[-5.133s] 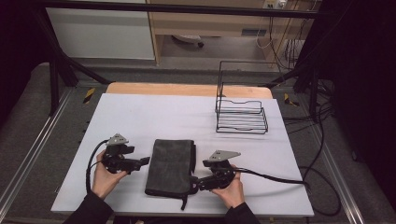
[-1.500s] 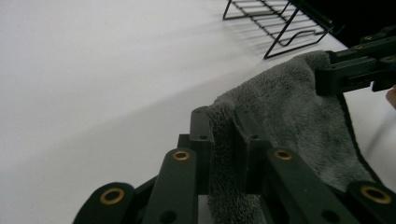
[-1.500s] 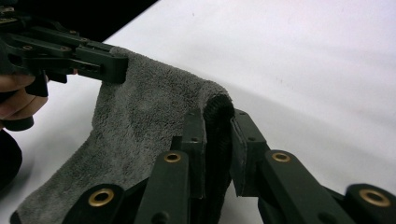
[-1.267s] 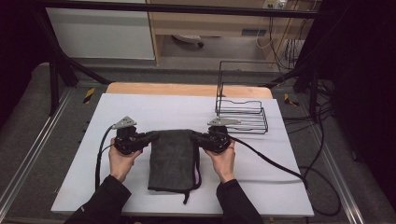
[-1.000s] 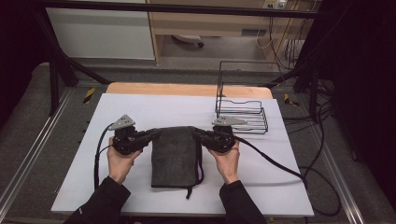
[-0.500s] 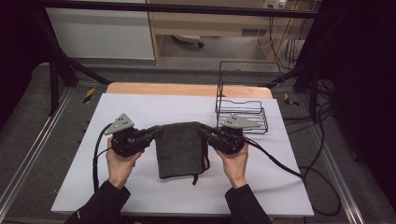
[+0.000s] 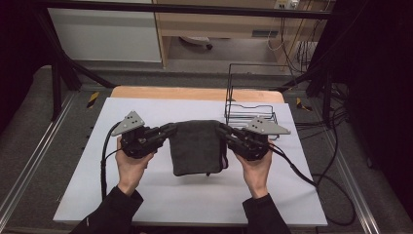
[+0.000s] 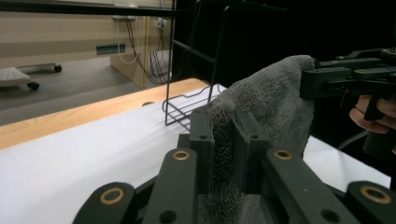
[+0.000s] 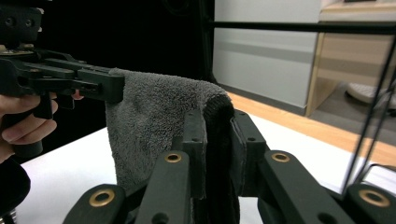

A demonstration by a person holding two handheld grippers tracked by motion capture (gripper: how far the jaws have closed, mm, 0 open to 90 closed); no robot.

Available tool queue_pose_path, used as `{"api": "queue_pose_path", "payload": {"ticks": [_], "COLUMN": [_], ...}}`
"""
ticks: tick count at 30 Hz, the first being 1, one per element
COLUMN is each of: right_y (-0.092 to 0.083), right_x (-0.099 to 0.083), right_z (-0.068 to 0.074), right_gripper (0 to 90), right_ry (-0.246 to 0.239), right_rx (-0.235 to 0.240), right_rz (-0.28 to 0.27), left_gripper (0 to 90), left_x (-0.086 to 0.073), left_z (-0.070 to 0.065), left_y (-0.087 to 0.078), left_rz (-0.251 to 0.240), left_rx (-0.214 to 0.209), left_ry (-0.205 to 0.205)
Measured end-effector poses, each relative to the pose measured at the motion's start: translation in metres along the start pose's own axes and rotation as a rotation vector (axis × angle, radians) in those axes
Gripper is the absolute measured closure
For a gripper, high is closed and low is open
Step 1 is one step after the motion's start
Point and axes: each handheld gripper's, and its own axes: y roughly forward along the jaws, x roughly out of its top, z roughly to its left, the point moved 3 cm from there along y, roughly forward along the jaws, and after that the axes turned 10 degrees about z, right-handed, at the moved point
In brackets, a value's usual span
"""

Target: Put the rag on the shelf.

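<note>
The left gripper [image 7: 168, 130] is clamped on the upper left corner of a dark grey towel [image 7: 197, 146]; in the left gripper view the pile is pinched between its two black jaws. The right gripper [image 7: 225, 131] is clamped on the upper right corner in the same way. The towel hangs between the two grippers over the middle of the white table [image 7: 146, 195], its top edge sagging slightly and its lower edge loose. A black wire rack [image 7: 251, 114] stands at the far right of the table, just behind the right gripper. A hand holds each gripper from the near edge.
</note>
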Motion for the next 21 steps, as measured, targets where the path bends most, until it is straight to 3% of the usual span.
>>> {"api": "queue_pose_path", "payload": {"ticks": [7, 21], "right_y": [-0.026, -0.055], "right_x": [0.007, 0.012], "right_z": [-0.009, -0.026], "right_gripper": [78.8, 79.0], "right_ry": [-0.004, 0.021], "right_rx": [-0.064, -0.137], "right_rz": [-0.043, -0.104], "left_gripper": [79.2, 79.4], "left_x": [0.017, 0.041], "left_z": [-0.012, -0.034], "left_y": [0.015, 0.045], "left_rz": [-0.027, -0.098], "left_rx": [-0.019, -0.042], "left_ry": [0.011, 0.015]}}
